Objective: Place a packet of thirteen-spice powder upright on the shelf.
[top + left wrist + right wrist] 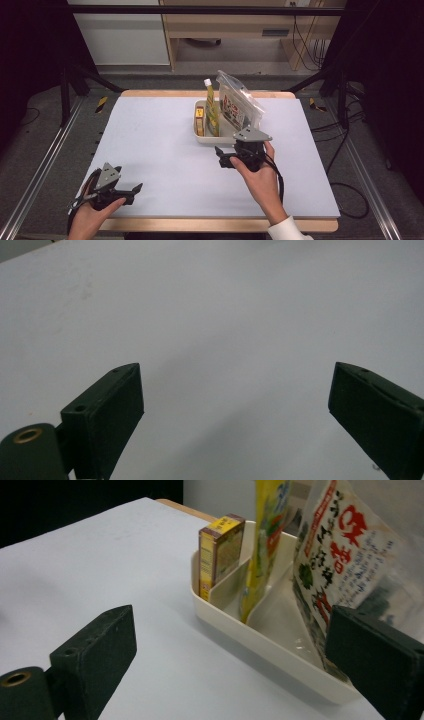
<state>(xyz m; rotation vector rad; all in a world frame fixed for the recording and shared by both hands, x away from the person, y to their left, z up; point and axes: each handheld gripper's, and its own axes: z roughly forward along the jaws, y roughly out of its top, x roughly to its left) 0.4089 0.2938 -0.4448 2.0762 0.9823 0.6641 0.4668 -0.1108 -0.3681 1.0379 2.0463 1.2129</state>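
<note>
- High view: we see a pale table (165, 150) with a cream tray (212, 138) near its far middle. The tray holds three things standing upright — a small yellow box (200, 120) at the left, a yellow bottle (211, 107) with a white cap in the middle, and a clear printed pouch (238, 105) at the right, leaning back and rising above the rim.
- High view: our right gripper (226, 157) sits just in front of the tray's near edge, held in the right hand (257, 172). Its jaws point left along the table and hold nothing.
- High view: our left gripper (131, 192) rests at the near left corner of the table in the left hand (92, 212), well apart from the tray, jaws spread and empty.
- Left gripper view: we look between two black jaws standing wide apart over bare table, with nothing between them.
- Right gripper view: the jaws stand wide apart and grip nothing. The tray (260, 640) lies just beyond them, toward the right — the box (220, 555) in its far compartment, the bottle (265, 545) behind the next divider, the pouch (340, 565) nearest the right jaw. We cannot tell whether that jaw touches the pouch.
</note>
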